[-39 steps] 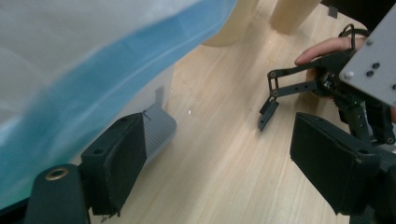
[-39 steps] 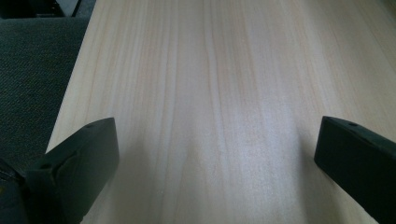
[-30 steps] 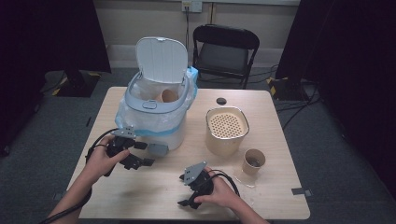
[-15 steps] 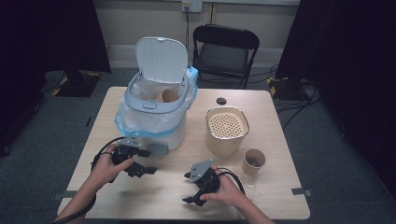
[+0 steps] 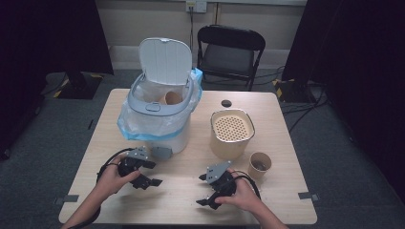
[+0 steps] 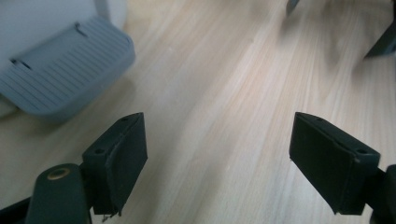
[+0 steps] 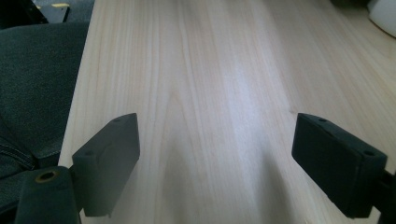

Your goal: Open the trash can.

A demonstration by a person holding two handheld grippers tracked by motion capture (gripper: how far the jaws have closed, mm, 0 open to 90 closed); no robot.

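- While both hands rest low over the table (image 5: 286,143), we see the left gripper (image 5: 149,172) with its jaws spread wide and nothing between them, only bare wood.
- The right gripper (image 5: 204,190) is likewise agape and empty; its jaws have just been opening, and the right gripper view shows plain tabletop between them.
- The paper cup (image 5: 260,164) stands upright near the table's right edge, just beside the right hand and close to the foot of the beige canister (image 5: 231,133).
- We judge this the relation that counts: the cup lies behind the right gripper's jaws, which point toward the left side of the table, so the hand would have to swing round to face it (the left gripper is well apart from it, across the table).
- The cup's long axis is vertical, so a level approach from the side looks apt.
- The white bin (image 5: 160,119) stands open, lid up, with another cup (image 5: 172,98) inside.
- Its grey pedal (image 5: 161,152) sits just beyond the left gripper, to the upper left in the left gripper view (image 6: 60,79), near but not touched.
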